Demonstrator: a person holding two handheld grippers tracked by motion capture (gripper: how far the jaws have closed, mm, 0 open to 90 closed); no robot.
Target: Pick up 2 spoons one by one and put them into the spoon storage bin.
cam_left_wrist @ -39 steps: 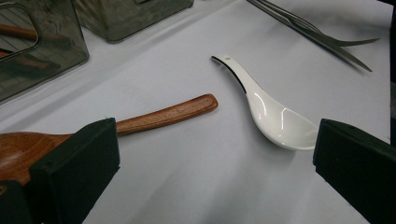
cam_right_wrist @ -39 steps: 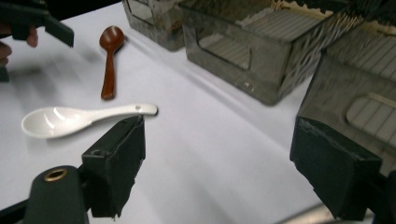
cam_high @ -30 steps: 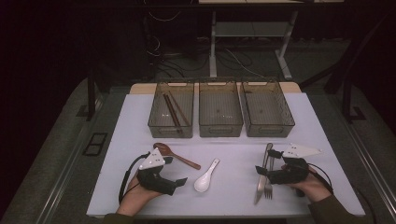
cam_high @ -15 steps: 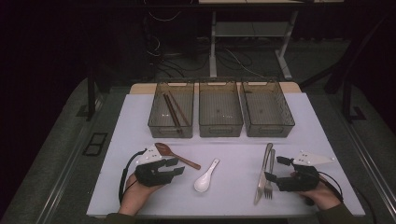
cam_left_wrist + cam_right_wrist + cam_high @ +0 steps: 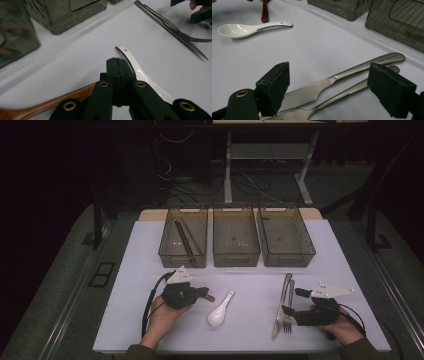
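— Cutlery first: what lay left of the middle smoked-plastic bin on the white table?

— That bin served as my marker. The left bin stood just beside it and held a pair of dark brown chopsticks. Nearer the person than the left bin, the left gripper rested low on the table in the person's left hand. Its jaws were pressed together with nothing between them. A reddish-brown wooden spoon lay under that gripper, its handle poking out past the jaws in the high view.

— And straight in front of the middle bin?

— A white ceramic soup spoon lay on the table, near the person's edge and just right of the left gripper's tips. In the left gripper view its handle ran beside the closed jaws; I could not tell whether they touched.

— To the right?

— The right bin stood just beside the middle one. Nearer the person than it, a steel table knife and a steel fork lay side by side, touching or nearly so. The right gripper, held in the right hand, had its jaws wide apart, one on each side of both handles, as the right gripper view showed, clamping neither.
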